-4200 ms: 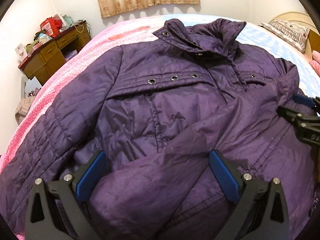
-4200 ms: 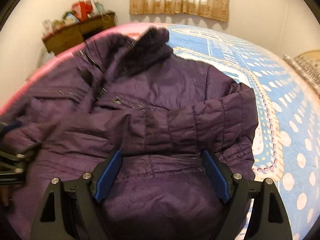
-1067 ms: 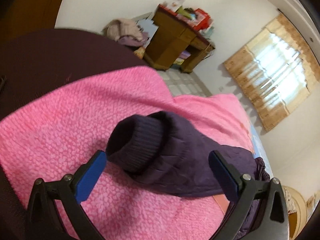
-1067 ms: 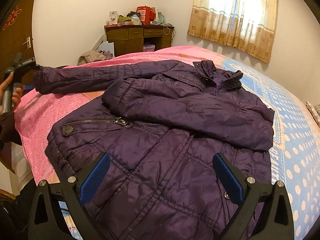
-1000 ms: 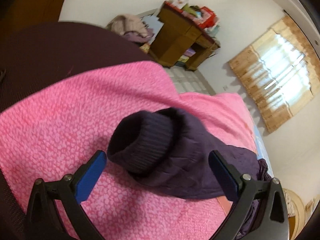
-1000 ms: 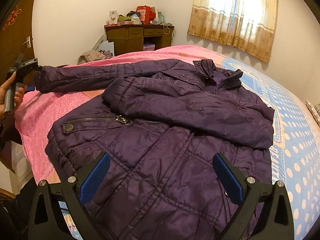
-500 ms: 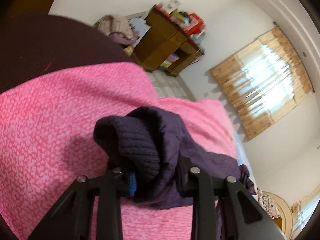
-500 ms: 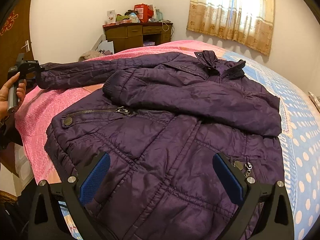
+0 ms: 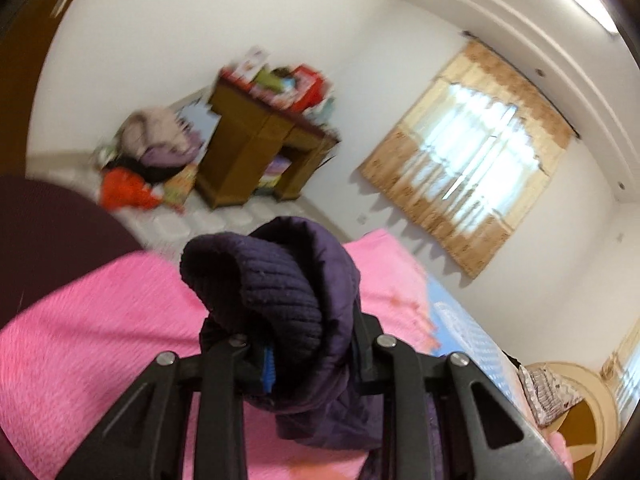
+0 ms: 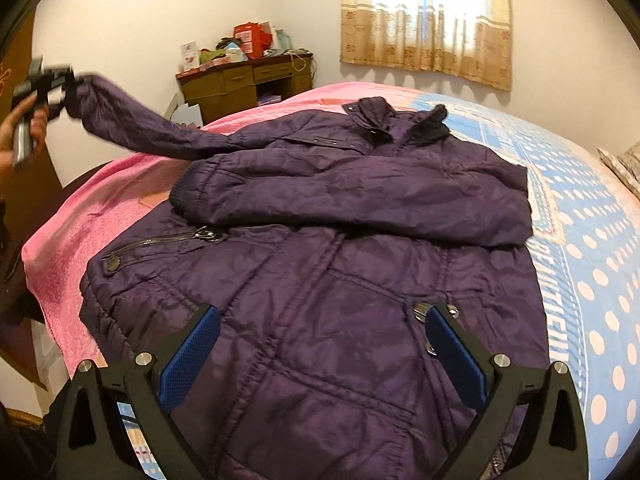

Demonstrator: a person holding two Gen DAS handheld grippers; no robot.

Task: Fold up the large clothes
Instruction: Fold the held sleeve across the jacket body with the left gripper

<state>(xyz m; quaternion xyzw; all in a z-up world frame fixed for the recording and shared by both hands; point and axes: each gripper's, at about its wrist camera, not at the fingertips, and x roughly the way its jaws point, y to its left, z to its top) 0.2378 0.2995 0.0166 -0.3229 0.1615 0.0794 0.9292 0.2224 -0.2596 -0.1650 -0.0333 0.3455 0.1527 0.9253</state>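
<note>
The purple jacket (image 10: 328, 264) lies face-up across the bed (image 10: 592, 248), one sleeve already folded over its chest. At the upper left of the frame, the left gripper (image 9: 308, 364) has just clamped onto the other sleeve's cuff (image 9: 276, 292), lifting it. The right gripper (image 10: 320, 344) hovers agape over the hem. Second sleeve and body folds remain.

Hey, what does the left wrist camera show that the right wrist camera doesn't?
Only the left wrist view shows the left hand-held gripper up close, its jaws just closed on the ribbed cuff, plus clothes piled on the floor.

Only the right wrist view shows the jacket's body, the other sleeve folded across the chest, and the open right hand-held gripper above the hem.

Both show the lifted sleeve, pink bedspread, desk and curtain.
</note>
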